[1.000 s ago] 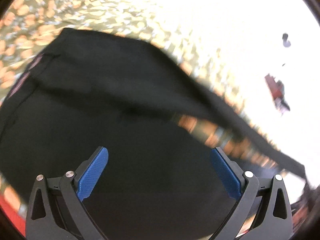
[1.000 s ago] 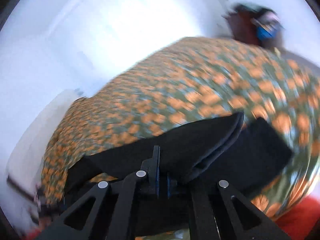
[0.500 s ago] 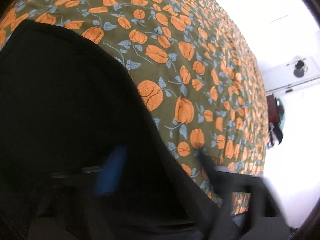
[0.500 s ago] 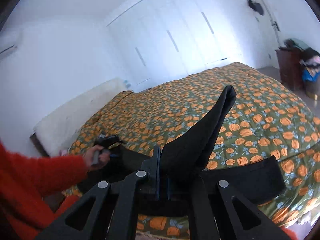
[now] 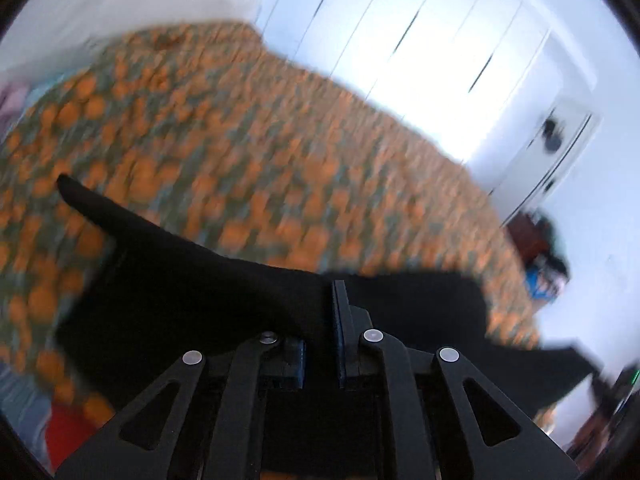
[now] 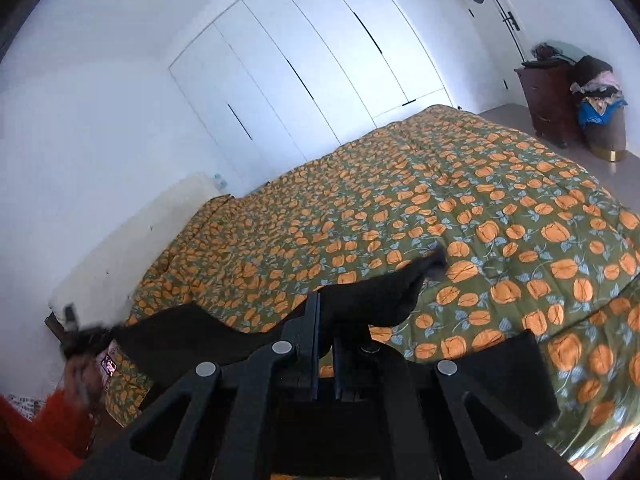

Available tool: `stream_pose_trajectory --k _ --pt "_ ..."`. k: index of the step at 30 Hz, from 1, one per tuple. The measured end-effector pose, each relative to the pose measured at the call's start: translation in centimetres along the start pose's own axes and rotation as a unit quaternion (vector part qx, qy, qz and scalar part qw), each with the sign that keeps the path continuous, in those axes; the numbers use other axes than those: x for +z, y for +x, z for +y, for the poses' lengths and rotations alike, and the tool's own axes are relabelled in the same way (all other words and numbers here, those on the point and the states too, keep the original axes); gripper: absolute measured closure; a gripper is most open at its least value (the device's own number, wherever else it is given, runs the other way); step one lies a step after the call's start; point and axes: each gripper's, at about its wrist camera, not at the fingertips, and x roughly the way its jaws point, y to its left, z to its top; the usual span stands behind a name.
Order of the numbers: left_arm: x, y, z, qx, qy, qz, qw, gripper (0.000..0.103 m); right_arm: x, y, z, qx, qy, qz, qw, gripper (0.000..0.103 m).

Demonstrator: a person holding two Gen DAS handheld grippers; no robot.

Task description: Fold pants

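The bed (image 6: 460, 184), under its orange pumpkin-print quilt, fills the middle of both views, with white wardrobe doors (image 6: 320, 72) across the top. My black pants (image 6: 372, 300) sag over the lower part of each frame, lifted off the quilt where I hold them and slack between my two grips.

My right gripper (image 6: 326, 320), bottom centre, is clenched on a bunched fold of the pants, a dark point of cloth poking up to the right of it. My left gripper (image 5: 334, 304), bottom centre of its blurred view, has the pants pinched between its pads too, a tongue of fabric trailing off to the upper left.

I judge this the lifting step: both ends caught, garment raised. Next I must draw the cloth taut, line up the edges and lay one half over the other on the quilt.
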Motion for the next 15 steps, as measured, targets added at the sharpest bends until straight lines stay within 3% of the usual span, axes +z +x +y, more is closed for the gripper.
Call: stream_pose_trajectory --k 2,4,6,8,9,15 --pt "-4.4 3.1 0.7 0.017 0.002 0.065 0.9978 0.093 -0.9 0.8 -2.0 -0.031 0.023 0.035 0.999 0.098" --pt "-8.9 7.1 1.3 0.03 0.007 0.131 0.9909 0.093 -3.1 2.3 -4.9 -0.087 0.055 0.09 0.991 0.098" --pt "-11.4 9.9 0.9 0.047 0.022 0.184 0.9816 0.093 -6.3 4.6 -8.9 -0.157 0.084 0.159 0.971 0.098" --pt "-11.1 10.2 -0.4 0.05 0.041 0.176 0.9822 0.093 -9.2 6.0 -11.3 -0.207 0.103 0.206 0.951 0.098" --pt "-10.8 9.9 -0.6 0.047 0.046 0.173 0.9827 0.093 -9.9 6.1 -12.0 -0.208 0.115 0.212 0.948 0.098" --pt "-10.8 10.8 -0.3 0.039 0.043 0.17 0.9837 0.093 -10.1 5.4 -13.1 -0.187 0.143 0.188 0.953 0.098"
